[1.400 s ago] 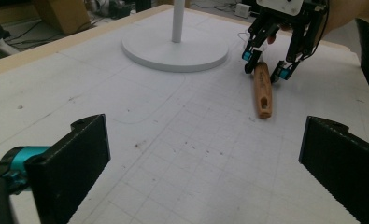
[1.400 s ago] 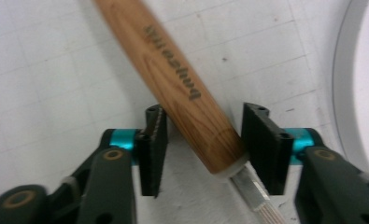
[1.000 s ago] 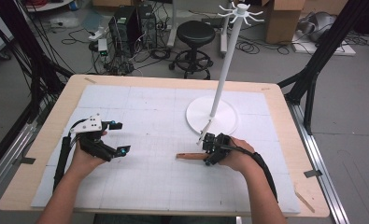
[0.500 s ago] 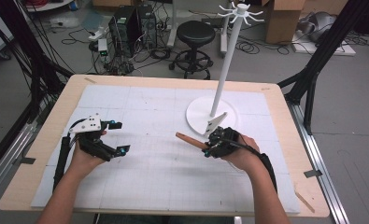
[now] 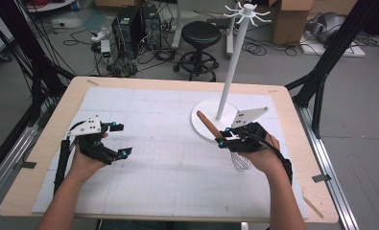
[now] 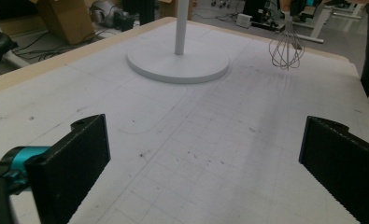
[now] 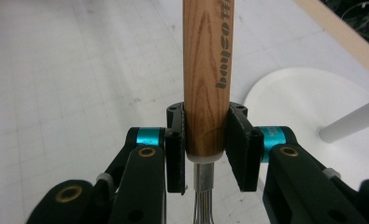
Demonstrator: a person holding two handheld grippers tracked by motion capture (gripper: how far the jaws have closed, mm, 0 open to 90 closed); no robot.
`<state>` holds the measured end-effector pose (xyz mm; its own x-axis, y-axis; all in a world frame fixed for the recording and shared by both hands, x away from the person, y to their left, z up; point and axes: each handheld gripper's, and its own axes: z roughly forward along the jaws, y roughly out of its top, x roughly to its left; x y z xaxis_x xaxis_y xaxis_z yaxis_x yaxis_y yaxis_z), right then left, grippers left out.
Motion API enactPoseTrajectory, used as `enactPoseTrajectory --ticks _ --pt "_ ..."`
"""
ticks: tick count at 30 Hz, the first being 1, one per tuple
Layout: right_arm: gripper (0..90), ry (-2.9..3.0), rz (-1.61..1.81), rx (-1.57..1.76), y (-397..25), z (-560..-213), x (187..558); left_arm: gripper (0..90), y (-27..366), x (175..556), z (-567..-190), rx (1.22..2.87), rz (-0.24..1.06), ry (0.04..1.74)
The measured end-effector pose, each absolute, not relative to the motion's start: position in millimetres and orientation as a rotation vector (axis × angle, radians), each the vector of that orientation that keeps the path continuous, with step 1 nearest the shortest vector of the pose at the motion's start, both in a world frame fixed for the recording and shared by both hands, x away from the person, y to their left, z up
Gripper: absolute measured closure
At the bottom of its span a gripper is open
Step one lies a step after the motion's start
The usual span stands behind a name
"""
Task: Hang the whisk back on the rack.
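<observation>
My right gripper (image 5: 224, 140) is shut on a whisk with a wooden handle (image 5: 207, 123); the handle points up and away toward the stand, and the wire head (image 5: 241, 162) hangs below my hand, lifted off the mat. In the right gripper view both jaws clamp the handle's (image 7: 205, 79) lower end, just above the metal neck. The whisk's wire head (image 6: 287, 49) hangs in the air at the far right of the left gripper view. My left gripper (image 5: 121, 140) hovers open over the left of the mat with nothing between its pads (image 6: 70, 163).
A white hook stand (image 5: 231, 57) with a round base (image 5: 204, 120) rises at the back right of the white gridded mat (image 5: 168, 158), close to the whisk handle. The wooden table edge (image 5: 48, 124) frames the mat.
The right gripper has lifted the whisk off the mat and turned it from lying flat to handle-up, moving toward the stand's base. The left gripper has stayed put.
</observation>
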<state>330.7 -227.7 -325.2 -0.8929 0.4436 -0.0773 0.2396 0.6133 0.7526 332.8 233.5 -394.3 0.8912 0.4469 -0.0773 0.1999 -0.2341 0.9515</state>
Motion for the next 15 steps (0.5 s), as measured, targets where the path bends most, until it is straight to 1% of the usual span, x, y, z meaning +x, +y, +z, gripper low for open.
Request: enactPoseTrajectory --ticks 15 --pt "70.7 2.403 1.351 0.631 -255 -306 330 2.5 236 333 -393 1.811 0.252 0.492"
